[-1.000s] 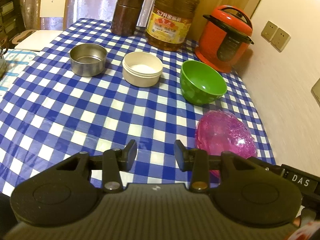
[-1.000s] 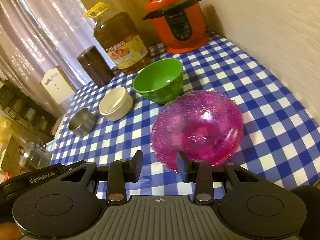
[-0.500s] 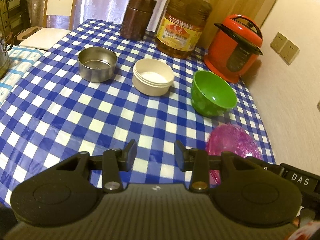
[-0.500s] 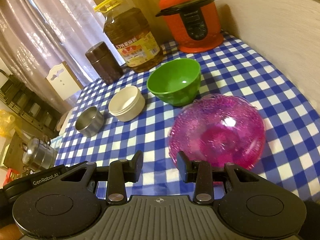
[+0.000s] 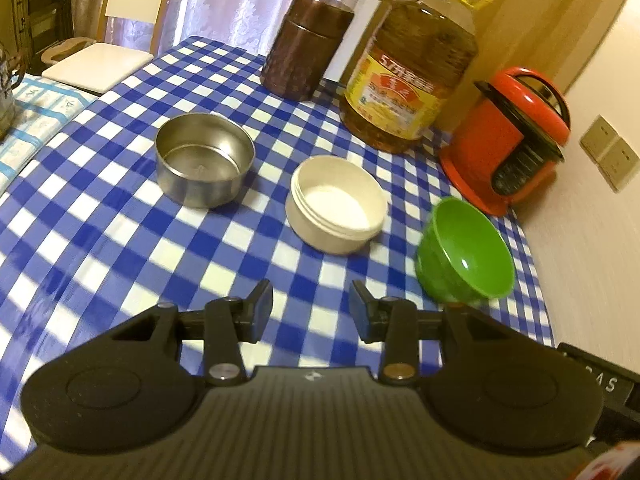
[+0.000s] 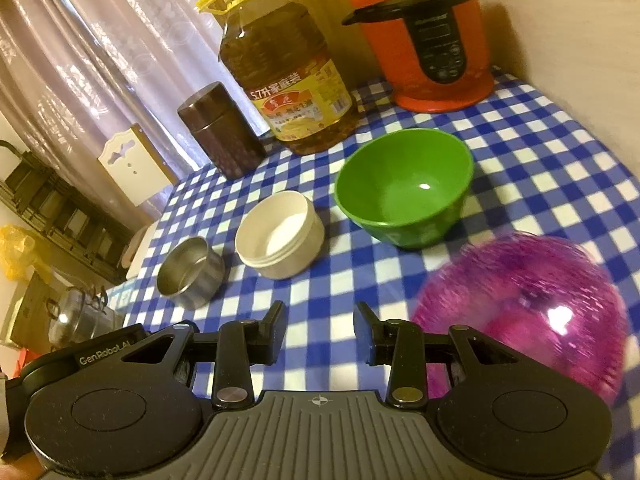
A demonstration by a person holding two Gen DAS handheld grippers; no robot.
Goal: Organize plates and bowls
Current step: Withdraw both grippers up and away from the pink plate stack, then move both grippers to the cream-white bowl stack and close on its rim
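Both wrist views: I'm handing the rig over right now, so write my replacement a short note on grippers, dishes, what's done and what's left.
Left gripper: jaws apart, nothing between them, above bare checked tablecloth.
Right gripper: jaws apart, empty, the pink glass bowl just to its right.
Dishes stand in a loose row, all separate and upright: steel bowl, cream bowl, green bowl, then the pink one nearest.
Done: nothing stacked or gripped yet.
Left: gather and nest all four. The oil bottle, brown canister and red cooker crowd the far edge.
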